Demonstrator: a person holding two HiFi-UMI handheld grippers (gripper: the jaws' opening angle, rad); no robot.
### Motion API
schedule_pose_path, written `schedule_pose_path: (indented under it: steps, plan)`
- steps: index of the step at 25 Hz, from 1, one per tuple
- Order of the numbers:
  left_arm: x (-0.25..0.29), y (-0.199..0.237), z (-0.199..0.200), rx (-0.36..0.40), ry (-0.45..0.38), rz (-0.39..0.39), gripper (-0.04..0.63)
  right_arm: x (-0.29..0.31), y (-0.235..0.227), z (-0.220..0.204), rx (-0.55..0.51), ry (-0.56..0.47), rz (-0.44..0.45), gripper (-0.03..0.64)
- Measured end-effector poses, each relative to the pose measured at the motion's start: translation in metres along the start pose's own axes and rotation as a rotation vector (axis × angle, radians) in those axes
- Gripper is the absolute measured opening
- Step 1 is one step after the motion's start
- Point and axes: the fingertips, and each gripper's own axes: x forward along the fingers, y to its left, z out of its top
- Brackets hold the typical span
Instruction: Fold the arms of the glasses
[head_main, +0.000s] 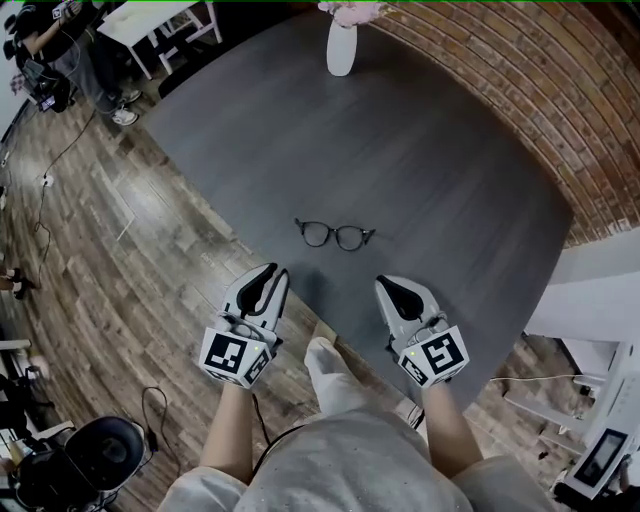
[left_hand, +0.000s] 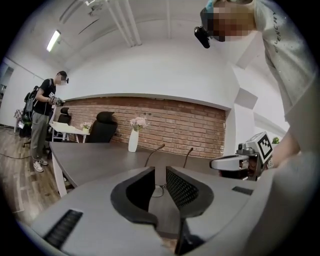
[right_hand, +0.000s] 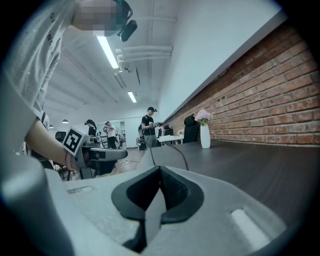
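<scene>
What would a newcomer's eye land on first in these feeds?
The black-rimmed glasses, arms unfolded, lie alone in the middle of the dark grey table. Two grippers hover at the table's near edge, just short of them: the left gripper with jaws apart, the right gripper with jaws together, neither holding anything. A white vase of flowers stands at the far end.

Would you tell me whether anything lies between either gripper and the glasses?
Nothing visible does: only table surface separates the left gripper and the right gripper from the glasses; the vase stands far beyond them.
</scene>
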Motion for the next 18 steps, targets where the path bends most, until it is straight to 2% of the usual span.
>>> schedule_pose_path:
  steps: [5,13,18]
  plan:
    - [0.032,0.02,-0.01,-0.004,0.033,-0.016,0.066,0.019,-0.022,-0.008,0.016,0.025,-0.016,0.003]
    - [0.065,0.035,-0.012,0.052,0.053,-0.066,0.066,0.038,-0.043,-0.008,0.026,0.017,-0.043,0.004]
    - [0.082,0.041,-0.016,0.086,0.07,-0.096,0.067,0.048,-0.053,-0.014,0.019,0.034,-0.082,0.037]
